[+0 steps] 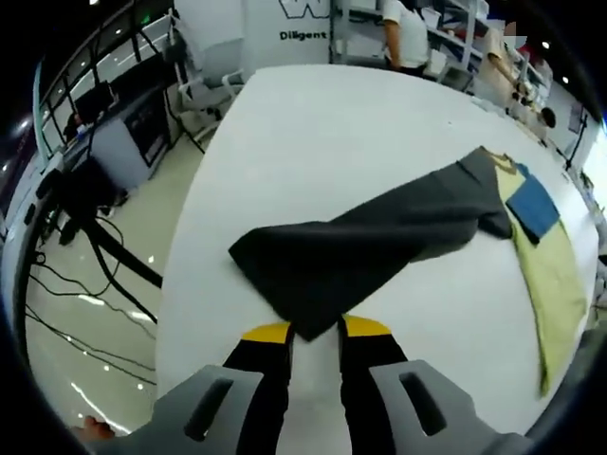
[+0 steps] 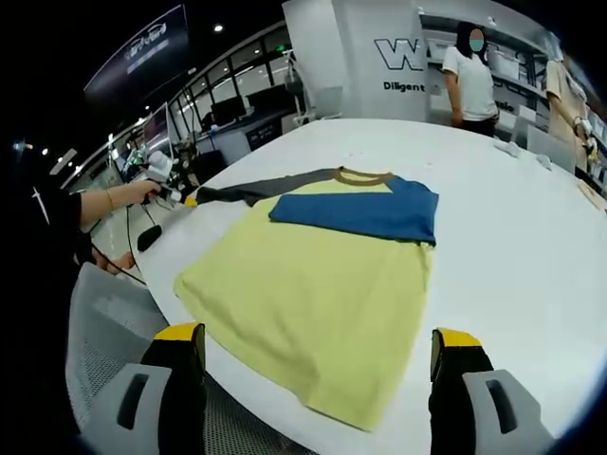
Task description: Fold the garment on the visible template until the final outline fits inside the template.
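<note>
Item: T-shirt, yellow body, flat on white table. Dark grey sleeve drawn out from shirt, cuff clamped in left gripper. Right gripper jaws apart, near hem. We judge fabric light, limp; grip edges

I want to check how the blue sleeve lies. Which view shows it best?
The right gripper view: the blue sleeve lies folded flat across the yellow shirt below the collar, seen whole and close. The left gripper view shows it as a small blue patch far off, beyond the dark sleeve held by the left tongs.
</note>
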Tool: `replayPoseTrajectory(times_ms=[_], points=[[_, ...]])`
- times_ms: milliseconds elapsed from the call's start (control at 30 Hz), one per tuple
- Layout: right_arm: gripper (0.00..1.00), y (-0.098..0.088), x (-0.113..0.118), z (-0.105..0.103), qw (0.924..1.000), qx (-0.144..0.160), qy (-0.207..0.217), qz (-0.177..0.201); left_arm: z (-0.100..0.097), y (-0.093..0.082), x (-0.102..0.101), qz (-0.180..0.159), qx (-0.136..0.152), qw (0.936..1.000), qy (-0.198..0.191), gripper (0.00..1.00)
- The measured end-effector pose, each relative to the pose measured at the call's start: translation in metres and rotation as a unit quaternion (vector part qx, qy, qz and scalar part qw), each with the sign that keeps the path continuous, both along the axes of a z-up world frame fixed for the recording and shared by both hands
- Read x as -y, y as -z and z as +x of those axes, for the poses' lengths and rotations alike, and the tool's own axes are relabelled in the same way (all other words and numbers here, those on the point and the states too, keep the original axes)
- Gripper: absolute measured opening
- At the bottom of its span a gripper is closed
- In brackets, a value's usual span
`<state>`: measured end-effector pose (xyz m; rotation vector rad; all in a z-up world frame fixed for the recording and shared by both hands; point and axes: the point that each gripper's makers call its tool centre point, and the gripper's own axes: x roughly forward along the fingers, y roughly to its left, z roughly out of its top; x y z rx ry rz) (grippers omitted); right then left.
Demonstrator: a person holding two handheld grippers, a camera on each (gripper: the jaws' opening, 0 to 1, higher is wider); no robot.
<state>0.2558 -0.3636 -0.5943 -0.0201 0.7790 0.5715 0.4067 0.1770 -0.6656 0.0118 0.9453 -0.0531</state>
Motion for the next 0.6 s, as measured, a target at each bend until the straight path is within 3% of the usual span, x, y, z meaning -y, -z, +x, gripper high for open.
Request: replayPoseTrajectory(times_ms=[200,433,600], points=[[0.97,0.0018,0.0007,-0.0019,1.0,-0.003,-0.001,-0.003,-0.0043,-0.0018,0.0023,-0.054,-0.001,0.9972,-0.052,0.24],[0.96,0.0021,-0.0025,-0.0029,1.0,-0.006,-0.004,-0.004,-0.0053,-0.0001,-0.0029,-0.046,-0.003,0.9957,-0.079,0.17],[0.96,0.0038,-0.0021,-0.0037,0.9999,-0.007,-0.003,-0.007,-0.0057,-0.0013,0.0049,-0.036,-0.004,0.9972,-0.065,0.12]])
